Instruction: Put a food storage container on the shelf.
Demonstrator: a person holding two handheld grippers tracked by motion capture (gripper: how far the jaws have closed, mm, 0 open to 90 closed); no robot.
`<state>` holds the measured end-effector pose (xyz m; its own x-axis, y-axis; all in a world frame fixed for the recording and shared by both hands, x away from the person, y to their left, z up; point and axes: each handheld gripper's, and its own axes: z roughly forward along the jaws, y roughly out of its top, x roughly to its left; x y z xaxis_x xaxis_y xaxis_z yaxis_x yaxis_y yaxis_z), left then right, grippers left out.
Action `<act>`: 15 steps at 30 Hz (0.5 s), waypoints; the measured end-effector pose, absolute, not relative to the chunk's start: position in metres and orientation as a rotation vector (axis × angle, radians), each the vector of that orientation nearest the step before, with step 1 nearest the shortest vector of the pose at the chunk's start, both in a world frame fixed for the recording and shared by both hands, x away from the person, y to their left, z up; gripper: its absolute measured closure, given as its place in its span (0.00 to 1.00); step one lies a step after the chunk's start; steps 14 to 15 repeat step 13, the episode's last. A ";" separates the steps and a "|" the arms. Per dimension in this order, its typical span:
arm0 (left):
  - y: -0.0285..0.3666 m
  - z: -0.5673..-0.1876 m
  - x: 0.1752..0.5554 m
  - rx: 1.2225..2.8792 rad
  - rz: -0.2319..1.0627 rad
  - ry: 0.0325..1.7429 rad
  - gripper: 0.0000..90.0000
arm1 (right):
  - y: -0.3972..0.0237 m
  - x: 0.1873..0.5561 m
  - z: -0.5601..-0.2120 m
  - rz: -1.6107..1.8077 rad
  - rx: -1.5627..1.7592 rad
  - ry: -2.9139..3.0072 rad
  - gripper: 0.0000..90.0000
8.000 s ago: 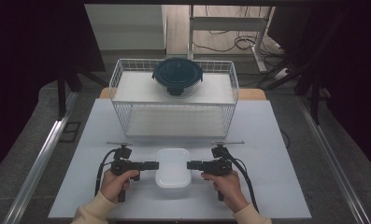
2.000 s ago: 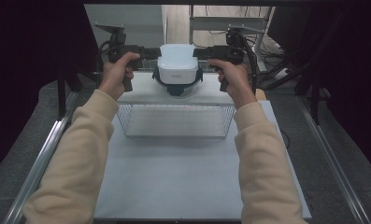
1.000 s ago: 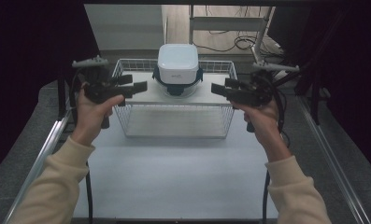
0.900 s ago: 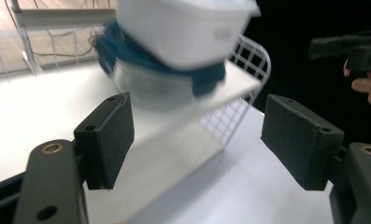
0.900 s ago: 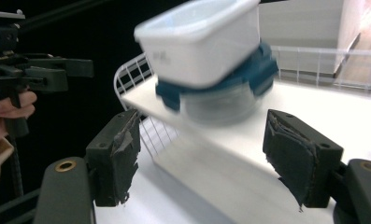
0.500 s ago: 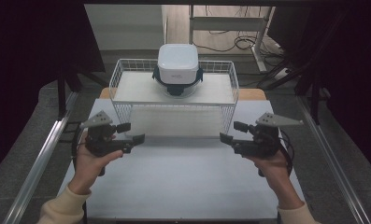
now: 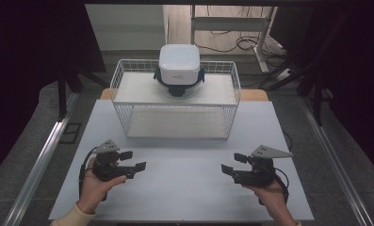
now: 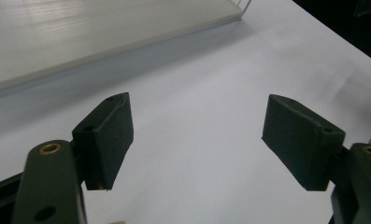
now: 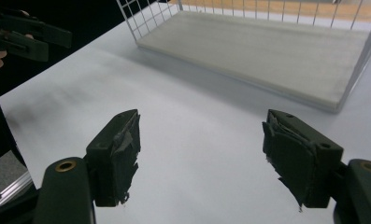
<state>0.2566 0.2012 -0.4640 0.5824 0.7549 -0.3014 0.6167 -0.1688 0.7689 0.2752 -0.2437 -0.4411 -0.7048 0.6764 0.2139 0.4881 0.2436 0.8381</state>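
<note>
A white square container (image 7: 179,62) sits stacked on a dark-lidded round bowl (image 7: 177,86) on the top shelf of the white wire rack (image 7: 128,89). My left gripper (image 7: 134,160) hovers low over the white table's near left, open with nothing between its pads (image 8: 109,135). My right gripper (image 7: 232,163) mirrors it at the near right, open and empty, its pads (image 9: 295,156) worn and frayed. Both point inward toward each other, well in front of the rack. In the right gripper view the left gripper (image 9: 24,35) appears far off at the top left.
The white table (image 7: 184,188) stretches between the two grippers. The rack's lower shelf board (image 9: 267,46) lies bare behind its mesh wall. Metal rails (image 7: 38,160) run along both table sides, with dark floor and cables beyond.
Both hands have dropped from rack height and pulled back toward the table's near edge, jaws still apart. The white container stays on the bowl on top of the rack.
</note>
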 end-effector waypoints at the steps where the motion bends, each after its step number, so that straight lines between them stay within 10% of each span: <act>1: 0.201 -0.464 0.256 1.872 0.185 1.110 0.27 | -0.245 0.275 -0.444 1.447 1.110 2.316 0.30; 15: 0.199 -0.468 0.256 1.882 0.197 1.117 0.26 | -0.245 0.273 -0.447 1.448 1.075 2.305 0.29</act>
